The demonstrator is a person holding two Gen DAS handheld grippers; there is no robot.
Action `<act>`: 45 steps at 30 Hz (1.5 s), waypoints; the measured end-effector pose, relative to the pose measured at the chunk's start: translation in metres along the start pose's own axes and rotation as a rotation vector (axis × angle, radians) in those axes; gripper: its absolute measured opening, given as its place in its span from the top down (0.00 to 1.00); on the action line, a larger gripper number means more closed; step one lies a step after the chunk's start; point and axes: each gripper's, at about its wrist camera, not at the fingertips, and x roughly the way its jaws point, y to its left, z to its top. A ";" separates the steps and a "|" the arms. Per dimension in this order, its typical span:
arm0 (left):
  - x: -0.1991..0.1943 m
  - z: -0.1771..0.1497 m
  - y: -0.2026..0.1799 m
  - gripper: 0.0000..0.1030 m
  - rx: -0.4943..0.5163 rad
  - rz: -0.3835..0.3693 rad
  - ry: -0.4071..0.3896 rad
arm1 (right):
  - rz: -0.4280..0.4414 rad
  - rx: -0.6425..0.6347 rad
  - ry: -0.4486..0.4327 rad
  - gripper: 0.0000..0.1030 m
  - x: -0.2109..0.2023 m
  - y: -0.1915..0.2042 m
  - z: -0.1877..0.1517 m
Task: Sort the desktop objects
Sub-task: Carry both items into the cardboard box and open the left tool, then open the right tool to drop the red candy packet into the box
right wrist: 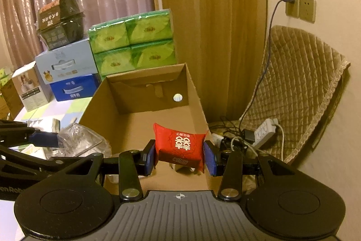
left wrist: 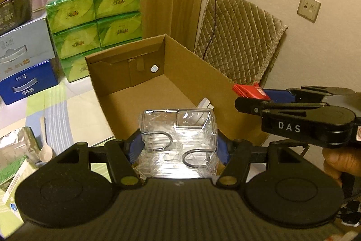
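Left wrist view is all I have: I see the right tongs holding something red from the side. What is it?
Observer: A red packet with white characters printed on it, clamped between the right tongs.
Operator: Is it over the box yet?
Observer: It hangs in front of the open cardboard box; how far over the near rim, I cannot tell.
Operator: What lies to the right of the box?
Observer: A white power strip and tangled cables on the floor.
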 end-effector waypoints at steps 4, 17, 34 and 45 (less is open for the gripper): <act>0.012 0.000 -0.003 0.39 0.033 0.011 0.013 | -0.003 0.004 0.005 0.60 0.004 -0.002 -0.001; -0.029 -0.014 0.033 0.34 -0.050 0.086 -0.071 | 0.017 -0.004 0.016 0.60 0.009 0.008 -0.003; -0.065 -0.061 0.071 0.30 -0.166 0.167 -0.034 | 0.057 0.003 -0.011 0.28 -0.004 0.033 -0.009; -0.103 -0.087 0.080 0.25 -0.194 0.204 -0.027 | 0.142 -0.009 -0.050 0.18 -0.055 0.082 -0.017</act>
